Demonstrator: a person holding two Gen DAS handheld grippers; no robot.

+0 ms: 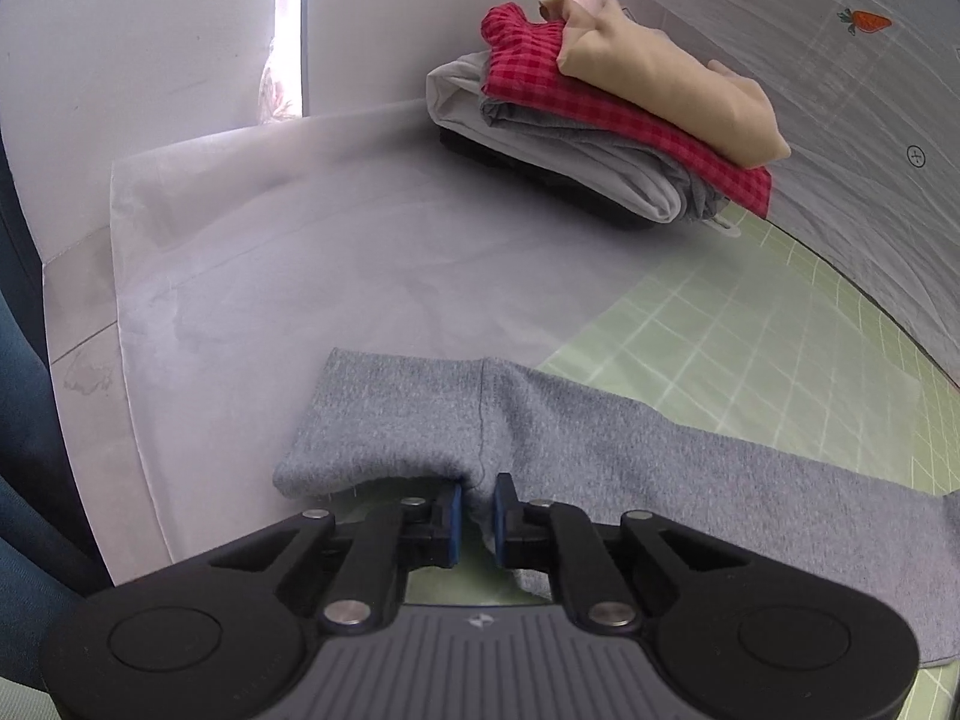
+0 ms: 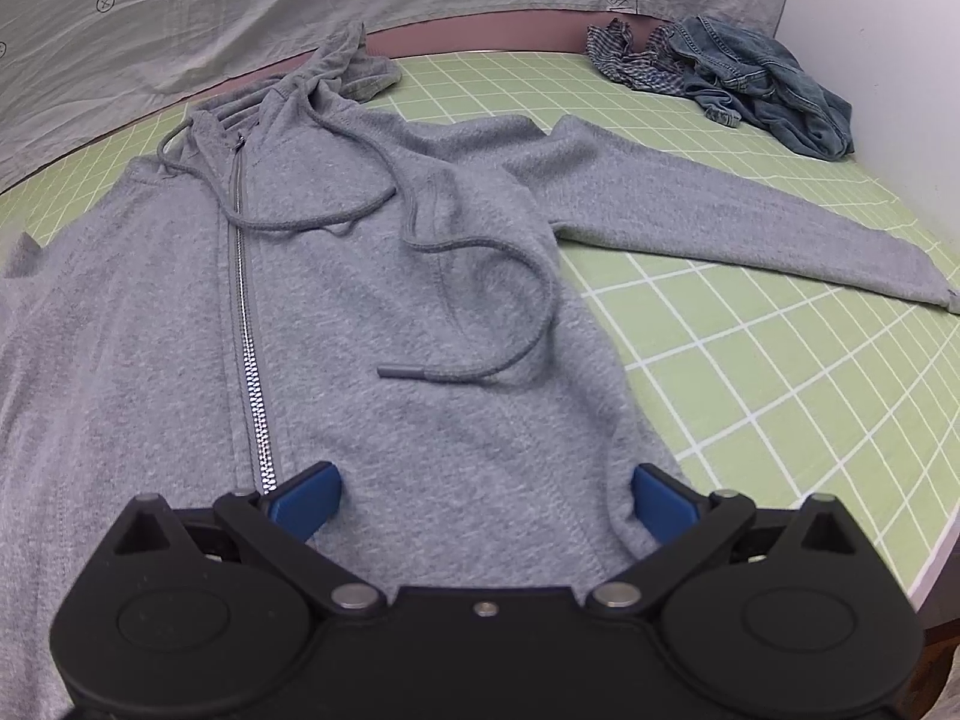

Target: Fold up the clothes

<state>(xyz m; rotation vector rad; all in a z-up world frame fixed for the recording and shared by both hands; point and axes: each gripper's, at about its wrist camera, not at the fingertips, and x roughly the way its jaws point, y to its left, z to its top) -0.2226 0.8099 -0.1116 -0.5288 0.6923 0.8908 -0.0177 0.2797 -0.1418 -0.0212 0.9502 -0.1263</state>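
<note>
A grey zip hoodie (image 2: 372, 276) lies face up on the green grid mat (image 2: 750, 360), its hood at the far end and one sleeve (image 2: 720, 216) stretched out to the right. My right gripper (image 2: 483, 495) is open, its blue pads spread over the hoodie's near hem beside the zip. In the left wrist view, my left gripper (image 1: 478, 516) is shut on a fold of the grey hoodie sleeve (image 1: 600, 450) near its cuff end, lifting a small ridge of fabric.
A stack of folded clothes (image 1: 606, 114), beige and red check on top, sits at the back on a white sheet (image 1: 300, 276). A heap of denim and striped clothes (image 2: 738, 78) lies far right. A carrot-print sheet (image 2: 300, 6) hangs behind.
</note>
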